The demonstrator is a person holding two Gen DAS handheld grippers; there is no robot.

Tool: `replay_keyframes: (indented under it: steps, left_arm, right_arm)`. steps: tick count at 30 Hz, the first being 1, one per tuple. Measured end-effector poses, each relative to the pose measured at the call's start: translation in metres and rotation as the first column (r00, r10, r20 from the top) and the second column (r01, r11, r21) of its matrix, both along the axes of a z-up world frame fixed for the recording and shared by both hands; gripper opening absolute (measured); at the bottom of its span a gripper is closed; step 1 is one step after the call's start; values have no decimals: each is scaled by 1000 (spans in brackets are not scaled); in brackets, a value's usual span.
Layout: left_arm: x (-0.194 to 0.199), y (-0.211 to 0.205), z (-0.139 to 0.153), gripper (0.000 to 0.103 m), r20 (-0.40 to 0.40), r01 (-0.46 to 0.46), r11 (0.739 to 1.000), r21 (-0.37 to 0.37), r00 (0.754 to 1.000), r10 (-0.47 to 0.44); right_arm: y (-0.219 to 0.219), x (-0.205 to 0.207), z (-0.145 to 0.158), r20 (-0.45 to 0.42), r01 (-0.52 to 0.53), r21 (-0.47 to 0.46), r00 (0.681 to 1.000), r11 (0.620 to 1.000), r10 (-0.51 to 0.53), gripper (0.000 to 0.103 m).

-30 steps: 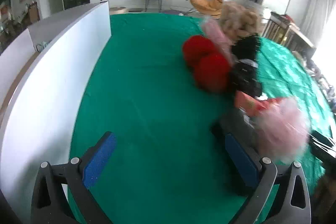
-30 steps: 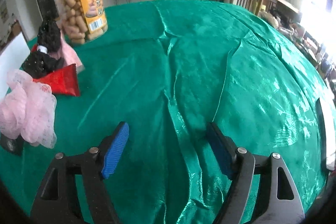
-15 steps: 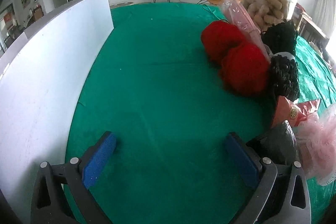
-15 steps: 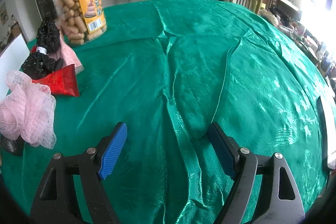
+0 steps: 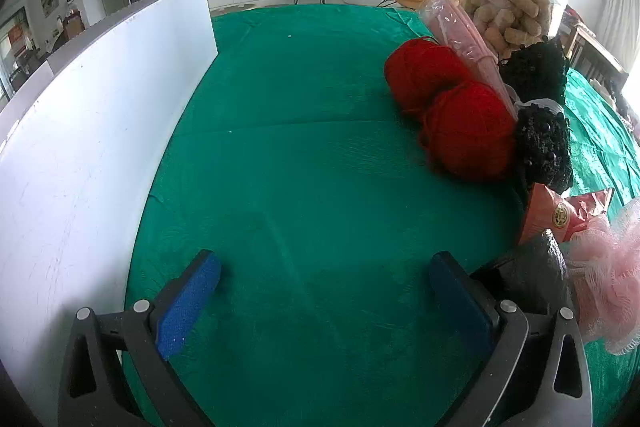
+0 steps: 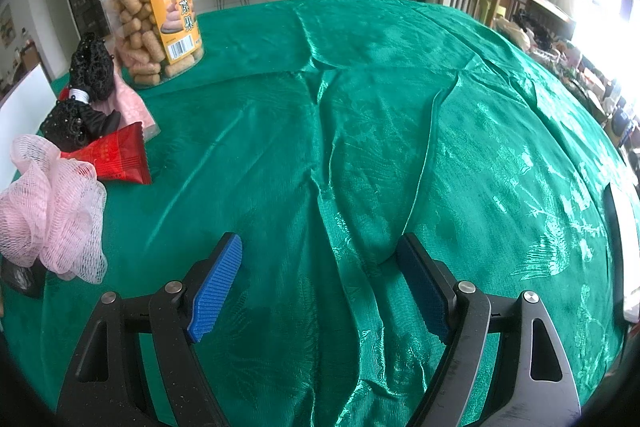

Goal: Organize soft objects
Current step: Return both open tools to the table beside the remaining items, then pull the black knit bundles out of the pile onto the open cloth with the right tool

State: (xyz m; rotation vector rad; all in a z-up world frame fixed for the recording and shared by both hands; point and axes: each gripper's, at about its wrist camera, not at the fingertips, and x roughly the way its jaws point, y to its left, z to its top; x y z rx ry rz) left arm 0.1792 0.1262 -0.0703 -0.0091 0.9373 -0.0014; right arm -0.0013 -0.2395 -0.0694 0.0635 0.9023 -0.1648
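- We hold both grippers low over the green-clothed table [image 5: 304, 155], and neither has anything between its fingers
- Left gripper [image 5: 324, 291]: fingers spread wide over bare cloth, with the white board [image 5: 92, 131] standing along its left
- Right gripper [image 6: 320, 279]: fingers spread wide too, over a rumpled fold of cloth, empty
- The soft things sit in a cluster off the left gripper's right side: two red yarn balls [image 5: 452, 107] touching each other, black lacy bundles [image 5: 540, 143] just behind them, a pink mesh pouf [image 5: 612, 275] nearest, beside the right finger [image 5: 460, 303]
- Among them are a red snack packet [image 5: 560, 215], a dark pouch [image 5: 528, 267] right against that finger, a pink wrapped packet [image 5: 468, 35], and a clear jar of snacks [image 6: 152, 15] at the back
- From the right wrist view the pouf [image 6: 52, 211] lies well left of the left finger [image 6: 216, 287], outside the gap
- We judge the step to be choosing and approaching a first soft item; the pouf looks the easiest
- To do it well, we would swing over until the pouf sits squarely between the fingers, then come down over its bulk rather than its loose edge
- Mesh will squash a lot, so we close fully and steadily
- Watch the dark pouch and red packet touching it; a sloppy closure could catch them as well
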Motion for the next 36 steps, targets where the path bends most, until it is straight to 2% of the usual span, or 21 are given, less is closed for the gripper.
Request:
replay_keyframes:
  steps: [24, 27, 28, 30, 32, 34, 35, 36]
  left_arm:
    - [0, 0, 0, 103, 0, -1, 1000, 1, 1000, 1]
    - [-1, 0, 1, 103, 0, -1, 1000, 1, 1000, 1]
    - [-1, 0, 1, 103, 0, -1, 1000, 1, 1000, 1]
    - [-2, 0, 1, 103, 0, -1, 1000, 1, 1000, 1]
    - [-2, 0, 1, 103, 0, -1, 1000, 1, 1000, 1]
    - [-1, 0, 1, 103, 0, -1, 1000, 1, 1000, 1]
    - [-1, 1, 1, 103, 0, -1, 1000, 1, 1000, 1]
    - [-1, 0, 1, 103, 0, -1, 1000, 1, 1000, 1]
  right_arm:
    - [-1, 0, 2, 0, 0, 2, 1000, 1000, 0, 82]
    - [-10, 4, 25, 98, 20, 46, 995, 999, -25, 82]
    - [-9, 12, 36, 128, -3, 58, 992, 998, -4, 82]
    - [3, 46, 55, 123, -96, 76, 989, 992, 86, 82]
    - [15, 74, 64, 115, -203, 164, 976, 965, 185, 82]
    - [37, 104, 67, 80, -316, 336, 948, 887, 307, 82]
    - [51, 115, 66, 52, -348, 399, 932, 848, 358, 81]
    - [68, 123, 66, 31, -370, 424, 918, 826, 395, 81]
